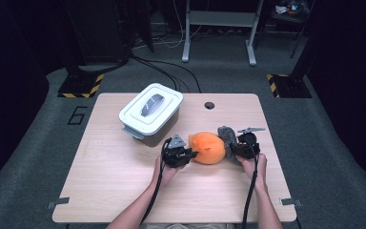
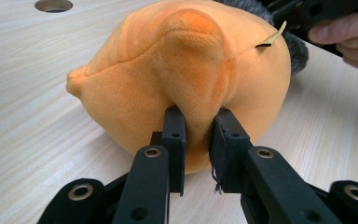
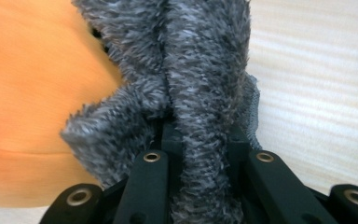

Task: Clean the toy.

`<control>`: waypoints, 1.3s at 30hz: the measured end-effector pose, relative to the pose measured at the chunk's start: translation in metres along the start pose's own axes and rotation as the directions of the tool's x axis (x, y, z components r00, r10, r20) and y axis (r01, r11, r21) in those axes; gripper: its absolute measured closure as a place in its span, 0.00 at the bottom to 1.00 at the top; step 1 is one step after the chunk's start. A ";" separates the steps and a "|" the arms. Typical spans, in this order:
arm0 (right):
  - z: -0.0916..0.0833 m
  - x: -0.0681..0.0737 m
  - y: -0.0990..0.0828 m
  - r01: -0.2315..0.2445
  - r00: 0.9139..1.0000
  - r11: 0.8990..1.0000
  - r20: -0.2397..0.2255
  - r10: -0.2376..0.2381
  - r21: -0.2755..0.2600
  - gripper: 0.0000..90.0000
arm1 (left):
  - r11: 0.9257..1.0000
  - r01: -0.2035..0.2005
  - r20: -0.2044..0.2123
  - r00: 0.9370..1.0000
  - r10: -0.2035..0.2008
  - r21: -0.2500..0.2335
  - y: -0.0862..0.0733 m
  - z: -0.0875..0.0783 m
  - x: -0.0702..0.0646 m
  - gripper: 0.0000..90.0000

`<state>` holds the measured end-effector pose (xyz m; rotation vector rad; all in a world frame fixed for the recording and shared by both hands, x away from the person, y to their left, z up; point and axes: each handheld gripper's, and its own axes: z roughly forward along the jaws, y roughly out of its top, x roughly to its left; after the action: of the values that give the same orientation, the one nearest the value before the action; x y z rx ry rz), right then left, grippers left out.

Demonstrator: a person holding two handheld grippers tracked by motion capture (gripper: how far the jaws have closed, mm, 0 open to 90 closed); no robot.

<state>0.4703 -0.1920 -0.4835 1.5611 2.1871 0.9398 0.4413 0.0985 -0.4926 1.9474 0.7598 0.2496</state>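
Now the round orange plush toy (image 1: 208, 148) lies on the light wooden table (image 1: 105, 181), a little right of the middle, and both grippers hold it from opposite sides. On its right end the toy has a grey fuzzy fabric part (image 1: 226, 134), which looks like long shaggy pile.

From the high view, the left gripper (image 1: 192, 153) comes to the left end of the toy. In the left gripper view its two black jaws are clamped on a soft fold of the orange plush toy (image 2: 186, 79), and the fabric bulges between them and above them. The toy rests with its underside on the table there, and a small beige tag (image 2: 272, 38) sticks out of a seam near its top.

The right gripper (image 1: 232, 148) is at the right end of the toy. In the right gripper view its jaws are pressed together on a thick ridge of the grey fuzzy fabric part (image 3: 200, 84), and the orange body is just to the left of it.

Behind and to the left of the toy stands a white plastic box with a lid and a grey handle (image 1: 151, 113), near the toy but not touching it. A small round hole (image 1: 209, 105) is in the table near the far edge
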 end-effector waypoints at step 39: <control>-0.053 0.077 0.048 0.117 0.952 0.980 -0.263 -0.157 -0.163 0.85 | 1.000 -0.015 -0.009 1.000 0.015 0.002 0.002 -0.001 0.000 0.85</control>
<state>0.4461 -0.1298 -0.4028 1.2568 2.3126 1.3060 0.4413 0.0983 -0.4903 1.9559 0.7512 0.2669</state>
